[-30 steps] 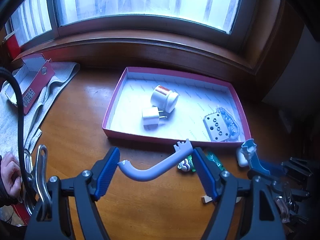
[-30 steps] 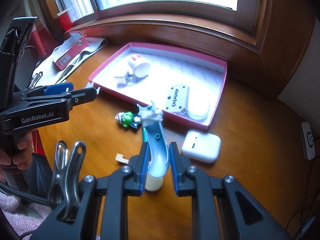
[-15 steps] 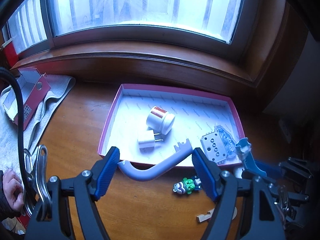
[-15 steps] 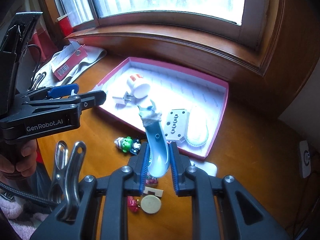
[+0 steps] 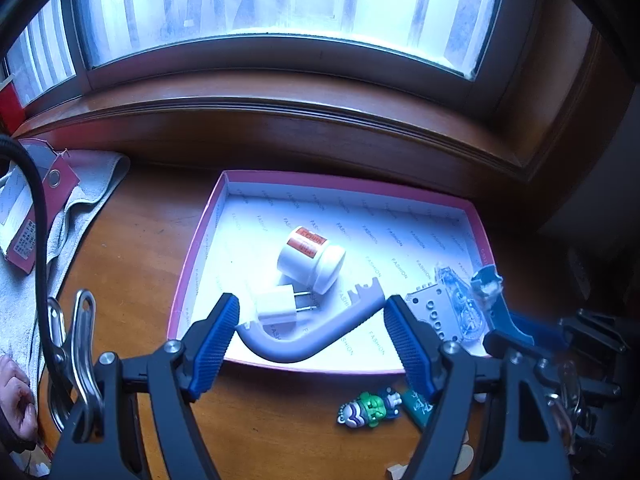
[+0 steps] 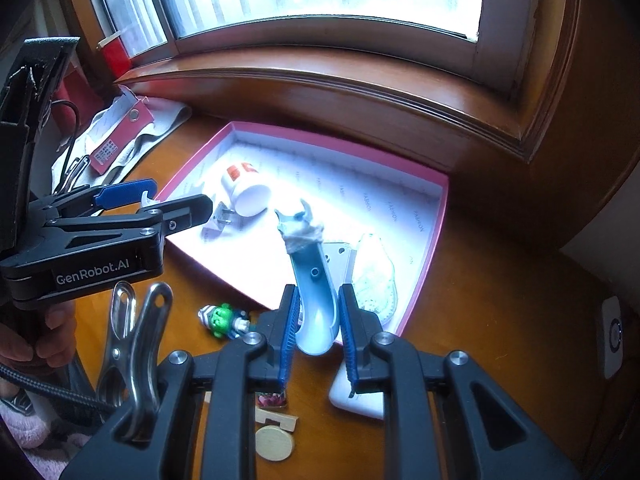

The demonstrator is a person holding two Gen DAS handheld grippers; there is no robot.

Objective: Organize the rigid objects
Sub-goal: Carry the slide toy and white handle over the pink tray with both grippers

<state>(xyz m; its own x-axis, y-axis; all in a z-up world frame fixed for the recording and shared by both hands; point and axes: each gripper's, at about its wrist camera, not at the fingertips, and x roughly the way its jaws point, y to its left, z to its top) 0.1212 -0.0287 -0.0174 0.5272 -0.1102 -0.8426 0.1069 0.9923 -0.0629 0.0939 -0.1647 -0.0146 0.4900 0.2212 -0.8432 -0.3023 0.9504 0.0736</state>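
While each hand-held gripper (image 5: 310, 336) holds a piece over the pink box (image 5: 320, 178), nothing drops

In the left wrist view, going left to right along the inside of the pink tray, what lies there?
White plug adapter → white jar with an orange label → grey perforated block → clear plastic piece, all resting on the pink tray floor.

Black gripper (image 6: 316, 320), ribbed blue pads (image 6: 289, 320)
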